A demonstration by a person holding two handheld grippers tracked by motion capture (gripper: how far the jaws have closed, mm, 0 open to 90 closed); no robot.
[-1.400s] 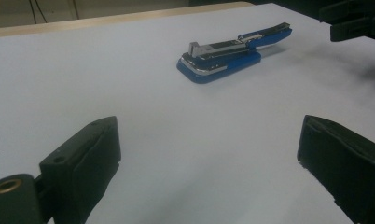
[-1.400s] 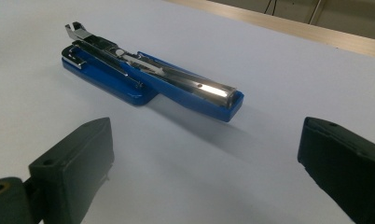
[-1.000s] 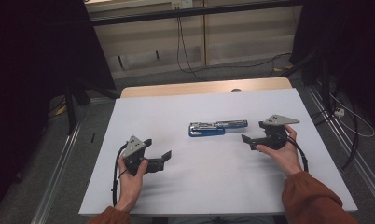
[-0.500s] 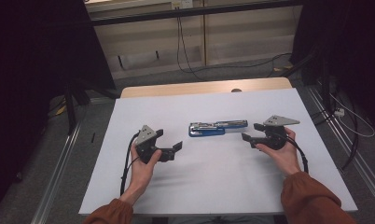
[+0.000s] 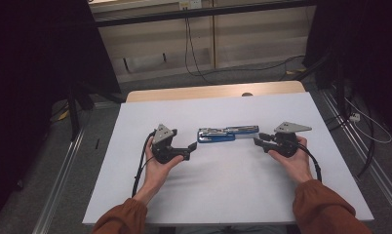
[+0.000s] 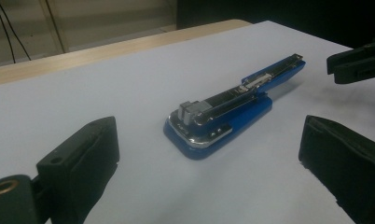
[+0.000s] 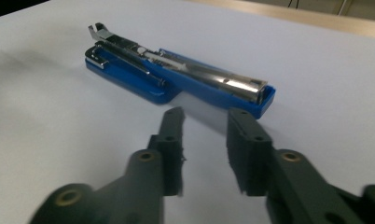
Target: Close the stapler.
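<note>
Stapler (image 5: 228,134) is the thing both hands are closing on: a blue one, folded open flat with its metal staple channel showing, lying on the white table (image 5: 223,195) a little past the middle, toward the far edge. Its long axis runs across the table, left edge to right edge, so each end points at one gripper.

At its right end the right gripper (image 5: 260,140) sits just beside the tip of the stapler, not touching it. In the right gripper view the two jaws stand a small gap apart with nothing between them, aimed at the near blue end (image 7: 262,100). They have just been closing, from wide to this narrow gap.

On the other side, the left gripper (image 5: 190,148) lies near the stapler's broad base end but a little nearer the person's edge of the table. In the left gripper view its jaws are wide apart and empty, and the base end (image 6: 195,135) lies ahead between them, well short of the pads.

Compared with a second ago, the left hand has come in from nearer the left edge toward the stapler, while the right hand has kept its place. The right gripper is the nearer of the two, and I judge it is placed to take or steady the stapler's end first.
</note>
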